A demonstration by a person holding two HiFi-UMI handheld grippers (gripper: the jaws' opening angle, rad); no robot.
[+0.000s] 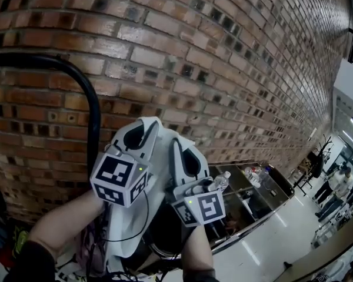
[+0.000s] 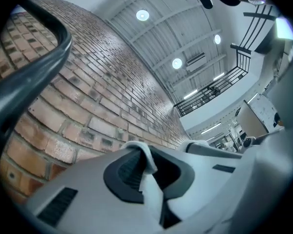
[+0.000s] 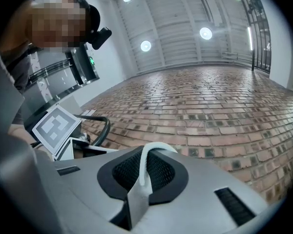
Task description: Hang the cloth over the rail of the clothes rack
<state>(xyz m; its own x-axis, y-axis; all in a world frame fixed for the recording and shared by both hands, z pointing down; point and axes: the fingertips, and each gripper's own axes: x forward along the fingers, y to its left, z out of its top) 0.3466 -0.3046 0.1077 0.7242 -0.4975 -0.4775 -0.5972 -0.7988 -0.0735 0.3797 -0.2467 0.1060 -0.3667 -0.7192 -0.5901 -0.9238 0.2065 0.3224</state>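
Observation:
Both grippers are raised in front of the brick wall with a white cloth between them. My left gripper is shut on one edge of the cloth, which folds over between its dark pads. My right gripper is shut on another edge of the cloth, a thin white fold standing between its pads. The rest of the cloth hangs down below the grippers. The black rail of the clothes rack curves above and to the left of the left gripper. The rail crosses the upper left of the left gripper view.
A brick wall fills the background close behind the rail. A metal counter with a plastic bottle stands lower right. People stand far right. Cables and clutter lie at the lower left.

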